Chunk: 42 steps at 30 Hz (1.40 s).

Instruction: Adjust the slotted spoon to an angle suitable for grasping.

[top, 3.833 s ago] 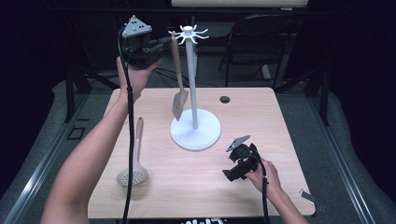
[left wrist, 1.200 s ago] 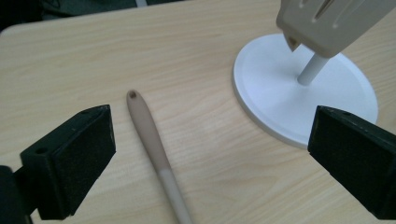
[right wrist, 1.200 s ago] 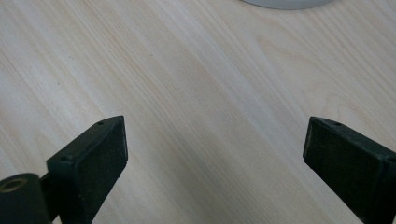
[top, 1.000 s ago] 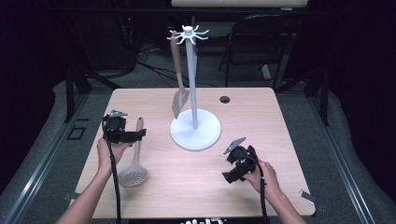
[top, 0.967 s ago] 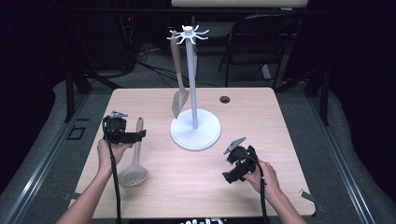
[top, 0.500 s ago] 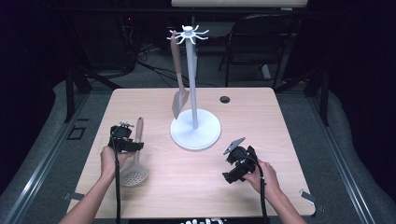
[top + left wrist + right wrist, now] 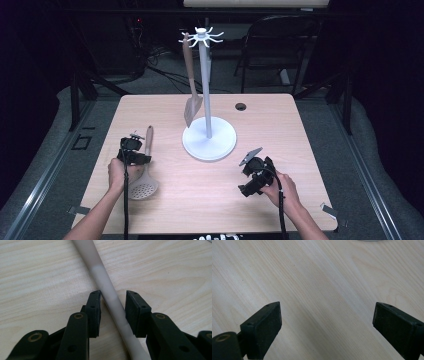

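Left tool [image 7: 113, 307] down over skimmer handle [image 7: 107, 292] lying on surface [image 7: 280, 125], jaws just been closing, handle between pads, gap either side. Step: grasp. Next: clamp, lift toward rack [image 7: 208, 140]. Right tool [image 7: 327, 322] apart, idle.

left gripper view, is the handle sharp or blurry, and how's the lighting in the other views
Left gripper view: the handle blurs toward the top, and the fingers are sharper, with the grain evenly lit. High view: the table is bright while the surroundings are nearly black. Right gripper view: soft, even light, no glare on the wood.
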### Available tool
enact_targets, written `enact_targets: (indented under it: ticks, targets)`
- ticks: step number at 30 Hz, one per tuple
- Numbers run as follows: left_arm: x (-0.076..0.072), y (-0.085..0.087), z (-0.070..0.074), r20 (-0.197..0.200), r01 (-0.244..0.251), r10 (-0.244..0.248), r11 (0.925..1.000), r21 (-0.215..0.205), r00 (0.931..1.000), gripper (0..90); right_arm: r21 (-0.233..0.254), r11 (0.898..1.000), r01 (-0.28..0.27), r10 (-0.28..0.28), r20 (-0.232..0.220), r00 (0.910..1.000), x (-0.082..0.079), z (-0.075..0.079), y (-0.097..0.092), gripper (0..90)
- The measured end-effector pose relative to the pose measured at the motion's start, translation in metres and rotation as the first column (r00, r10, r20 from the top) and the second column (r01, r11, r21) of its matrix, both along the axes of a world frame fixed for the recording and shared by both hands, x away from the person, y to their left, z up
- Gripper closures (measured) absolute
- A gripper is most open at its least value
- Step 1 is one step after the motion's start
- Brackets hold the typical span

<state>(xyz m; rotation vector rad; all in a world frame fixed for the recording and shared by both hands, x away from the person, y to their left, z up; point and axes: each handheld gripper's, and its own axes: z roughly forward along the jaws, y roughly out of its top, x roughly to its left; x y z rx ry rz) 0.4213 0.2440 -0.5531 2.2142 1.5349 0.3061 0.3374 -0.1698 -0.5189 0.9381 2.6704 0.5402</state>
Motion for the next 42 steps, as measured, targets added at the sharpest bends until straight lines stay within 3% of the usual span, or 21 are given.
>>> enact_targets:
  ticks: [9,16,28,42]
  targets:
    - [0.001,0.001,0.0,-0.021,0.01,-0.01,0.9999,-0.003,0.9997,65.2,0.002,1.0,0.0,0.0,0.002,1.0,-0.002,0.001,0.0,8.0]
    - [0.001,0.008,0.0,-0.046,0.011,-0.014,0.9984,-0.056,0.9988,66.9,-0.007,1.0,-0.003,0.003,0.001,1.0,-0.002,0.002,-0.001,8.1]
    - [-0.004,0.01,0.003,-0.086,0.056,-0.061,0.997,-0.054,0.9944,71.7,0.001,1.0,0.001,-0.001,0.002,1.0,-0.001,0.001,-0.001,8.1]
    - [-0.014,0.008,0.007,-0.114,0.123,-0.124,0.9922,-0.02,0.9856,76.8,-0.017,1.0,-0.005,0.005,-0.007,1.0,-0.001,0.002,0.0,8.1]
